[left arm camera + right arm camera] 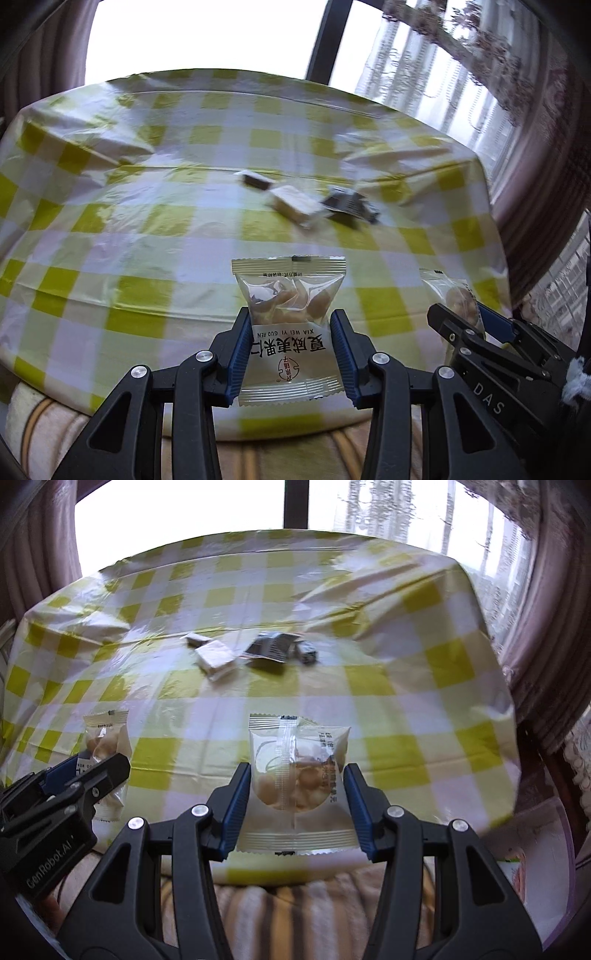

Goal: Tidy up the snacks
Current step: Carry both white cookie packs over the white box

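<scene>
Two nut packets are held, one in each gripper. The left gripper (291, 332) is closed on a clear nut packet (290, 325) with its printed label facing the camera, upside down; the packet is pinched between the two blue-padded fingers (240, 350) and stands out forward beyond their tips. The right gripper (297, 797) is closed on a second nut packet (297, 775), shown from its seamed back, likewise pinched at its two side edges between the fingers (232, 808). Each gripper is seen at the edge of the other's view, with its packet.

Both packets are held above the near edge of the table (424, 686), which is covered by a yellow-and-white checked cloth. Further ahead of the fingers, near the middle of the table, four small snacks are counted in the right wrist view: one small dark-and-white piece (195, 639), one pale wrapped bar (217, 658), one dark foil packet (271, 648) and one small dark packet (307, 652). They lie in a loose row, close together.
</scene>
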Motion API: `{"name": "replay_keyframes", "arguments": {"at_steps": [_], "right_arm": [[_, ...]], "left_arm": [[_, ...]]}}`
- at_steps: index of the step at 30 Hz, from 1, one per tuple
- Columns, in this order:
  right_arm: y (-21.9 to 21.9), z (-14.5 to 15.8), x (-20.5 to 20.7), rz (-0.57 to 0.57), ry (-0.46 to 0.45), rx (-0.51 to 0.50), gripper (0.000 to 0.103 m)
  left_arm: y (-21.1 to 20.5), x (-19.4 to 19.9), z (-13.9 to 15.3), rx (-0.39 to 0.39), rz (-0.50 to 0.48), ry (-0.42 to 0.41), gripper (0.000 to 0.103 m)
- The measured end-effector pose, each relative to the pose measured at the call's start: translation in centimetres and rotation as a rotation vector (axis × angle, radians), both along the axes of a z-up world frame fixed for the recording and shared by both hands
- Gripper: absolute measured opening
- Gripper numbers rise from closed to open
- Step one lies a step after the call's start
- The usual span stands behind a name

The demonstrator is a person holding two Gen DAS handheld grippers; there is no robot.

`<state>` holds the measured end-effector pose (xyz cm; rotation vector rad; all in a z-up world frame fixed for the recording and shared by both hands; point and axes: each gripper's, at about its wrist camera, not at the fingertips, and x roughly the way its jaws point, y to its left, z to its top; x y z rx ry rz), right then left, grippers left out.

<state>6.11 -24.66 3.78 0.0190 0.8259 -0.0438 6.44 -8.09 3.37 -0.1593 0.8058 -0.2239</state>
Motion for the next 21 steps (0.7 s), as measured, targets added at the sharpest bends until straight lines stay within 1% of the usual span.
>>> {"name": "replay_keyframes", "arguments": {"at_steps": [5,12,16,21], "right_arm": [[-2.8,0.7,-2.0,-0.046,-0.014,0.006,0.054],[-7.4,1.0,-4.6,-0.115,-0.008,0.017,0.054],[-10.3,0.7,-6.1,-0.165,0.003,0.004,0.054],[-14.3,-0.2,-8.1,-0.24,0.034,-0.011,0.054]], "left_arm": [[-2.6,-1.1,0.6,0.004,-0.066,-0.019,0.043],[-6.8,-2.6,1.3,-0.013,-0.172,-0.028,0.043],[-9.2,-3.5,1.7,-0.004,-0.238,-0.042,0.043],[-11.5,-4.0,2.0,-0.011,-0.304,-0.041,0.043]]}}
